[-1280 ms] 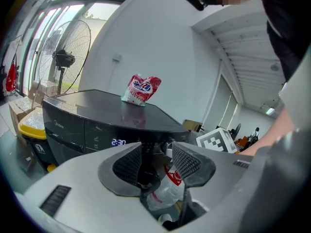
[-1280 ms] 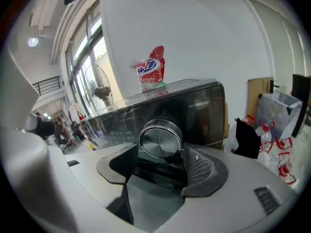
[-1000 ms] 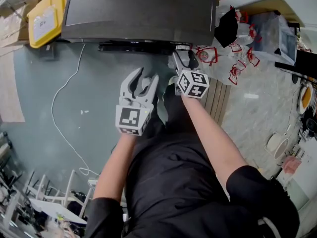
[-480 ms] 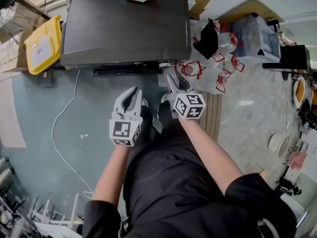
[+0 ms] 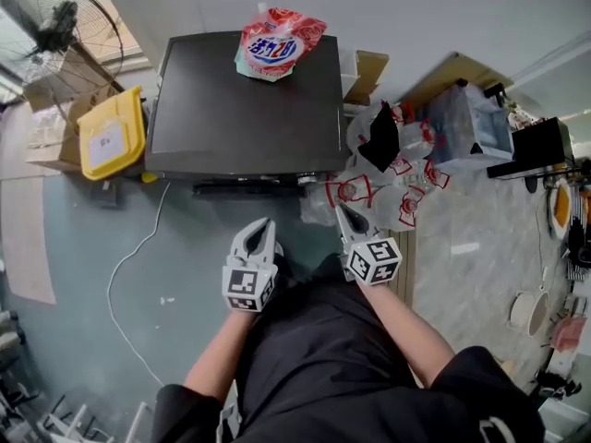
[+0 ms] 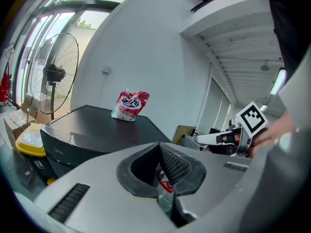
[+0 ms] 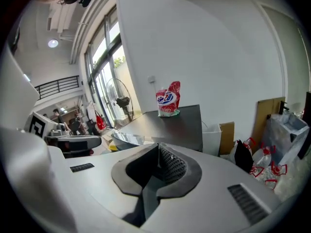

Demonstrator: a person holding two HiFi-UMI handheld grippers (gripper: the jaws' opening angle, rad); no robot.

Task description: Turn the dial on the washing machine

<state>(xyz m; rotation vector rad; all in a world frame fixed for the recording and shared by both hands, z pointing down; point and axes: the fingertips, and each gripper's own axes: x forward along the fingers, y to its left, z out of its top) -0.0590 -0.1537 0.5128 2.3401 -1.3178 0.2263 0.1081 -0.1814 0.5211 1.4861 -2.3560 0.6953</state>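
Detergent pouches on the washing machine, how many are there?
1: a red and white detergent pouch sits on the dark top of the washing machine, at its far edge. None seems hidden.

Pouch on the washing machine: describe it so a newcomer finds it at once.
Find the dark washing machine against the white wall. The pouch stands on its flat top at the back edge. It is the only thing up there, red and white with blue print, unlike the yellow-lidded box beside the machine.
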